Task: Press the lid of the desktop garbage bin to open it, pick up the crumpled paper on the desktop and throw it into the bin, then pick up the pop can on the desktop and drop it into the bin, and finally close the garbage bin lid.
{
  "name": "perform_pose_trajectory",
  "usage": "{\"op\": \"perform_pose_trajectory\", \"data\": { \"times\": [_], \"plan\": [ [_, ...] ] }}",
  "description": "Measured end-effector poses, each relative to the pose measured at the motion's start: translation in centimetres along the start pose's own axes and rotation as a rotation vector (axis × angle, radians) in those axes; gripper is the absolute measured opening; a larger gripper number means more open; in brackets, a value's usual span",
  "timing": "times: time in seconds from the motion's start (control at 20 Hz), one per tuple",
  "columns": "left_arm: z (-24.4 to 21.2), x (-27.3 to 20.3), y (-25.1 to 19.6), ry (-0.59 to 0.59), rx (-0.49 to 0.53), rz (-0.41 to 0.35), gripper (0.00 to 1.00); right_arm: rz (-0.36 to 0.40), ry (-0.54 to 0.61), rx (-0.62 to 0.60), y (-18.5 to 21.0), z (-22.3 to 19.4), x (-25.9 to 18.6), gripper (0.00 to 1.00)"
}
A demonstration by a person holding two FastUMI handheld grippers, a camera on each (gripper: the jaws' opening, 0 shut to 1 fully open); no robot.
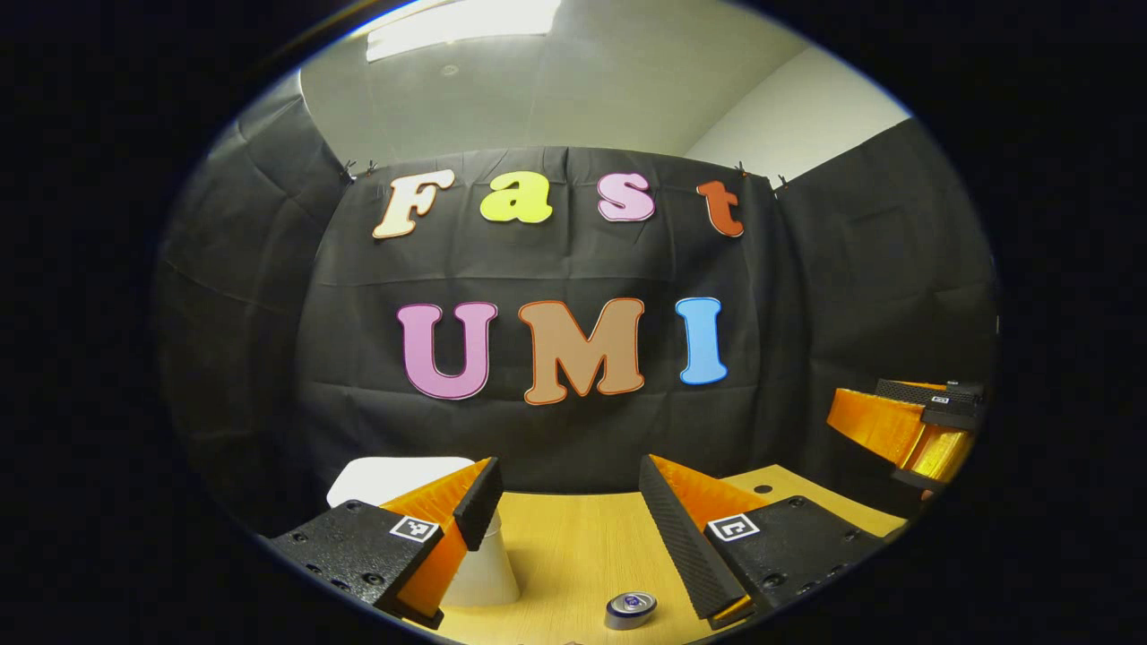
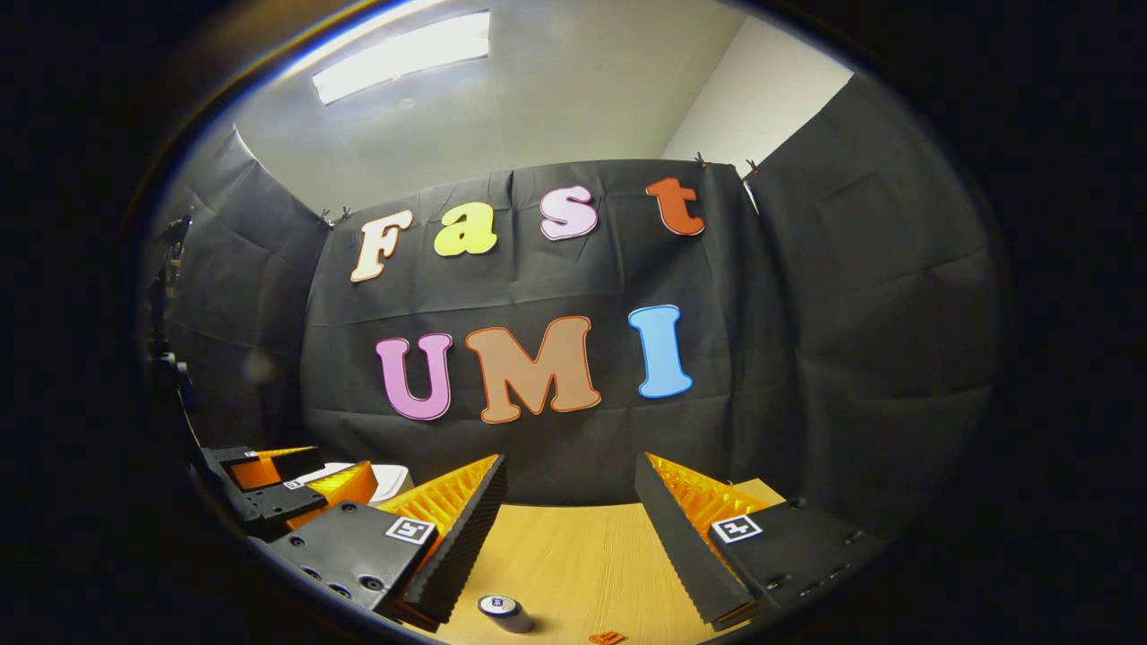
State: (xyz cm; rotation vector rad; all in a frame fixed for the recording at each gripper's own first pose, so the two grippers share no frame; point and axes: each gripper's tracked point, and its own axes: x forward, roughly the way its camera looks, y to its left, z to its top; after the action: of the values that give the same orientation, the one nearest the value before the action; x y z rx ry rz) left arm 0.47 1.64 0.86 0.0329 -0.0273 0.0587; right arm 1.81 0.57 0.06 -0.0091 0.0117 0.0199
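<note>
A white bin (image 1: 394, 475) with its lid down stands on the wooden table (image 1: 573, 546), partly hidden behind the left finger of my left gripper (image 1: 569, 475). That gripper is open, nothing between its fingers, and hangs above the table. A silver pop can (image 1: 630, 609) rests on the table low between the fingers, nearer the right one. In the right gripper view my right gripper (image 2: 571, 470) is also open and holds nothing. The pop can (image 2: 504, 612) sits below its left finger, and a slice of the bin (image 2: 392, 479) shows at the left.
The other gripper (image 1: 883, 421) hovers at the far right of the left gripper view, off the table's edge. The left gripper (image 2: 287, 484) appears low at the left of the right gripper view. A small orange scrap (image 2: 607, 638) lies near the table's front. Black cloth walls the booth.
</note>
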Motion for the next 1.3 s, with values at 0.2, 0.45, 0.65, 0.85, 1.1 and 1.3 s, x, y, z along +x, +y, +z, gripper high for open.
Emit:
{"op": "perform_pose_trajectory", "data": {
  "times": [0.2,0.45,0.65,0.85,1.1,1.3],
  "plan": [
    [-0.1,0.1,0.2,0.0,-0.002,0.009,0.93,0.004,0.003,-0.005,0.1,-0.2,0.0,0.96],
    [-0.5,0.2,0.1,0.008,-0.008,0.01,0.93,0.004,0.019,-0.019,0.1,-0.7,0.2,0.96],
    [-0.6,0.5,0.3,0.011,-0.008,0.012,0.93,0.005,0.025,-0.016,0.0,-0.9,0.5,0.96],
    [-0.6,0.6,0.5,0.011,-0.003,0.018,0.93,0.012,0.03,-0.02,0.2,-1.1,0.9,0.96],
    [-0.6,1.0,0.3,0.014,-0.001,0.011,0.93,0.014,0.042,-0.026,0.1,-1.4,1.2,0.96],
    [-0.5,1.0,0.1,0.009,-0.002,0.006,0.93,0.006,0.041,-0.024,-0.2,-1.2,1.1,0.96]
  ]
}}
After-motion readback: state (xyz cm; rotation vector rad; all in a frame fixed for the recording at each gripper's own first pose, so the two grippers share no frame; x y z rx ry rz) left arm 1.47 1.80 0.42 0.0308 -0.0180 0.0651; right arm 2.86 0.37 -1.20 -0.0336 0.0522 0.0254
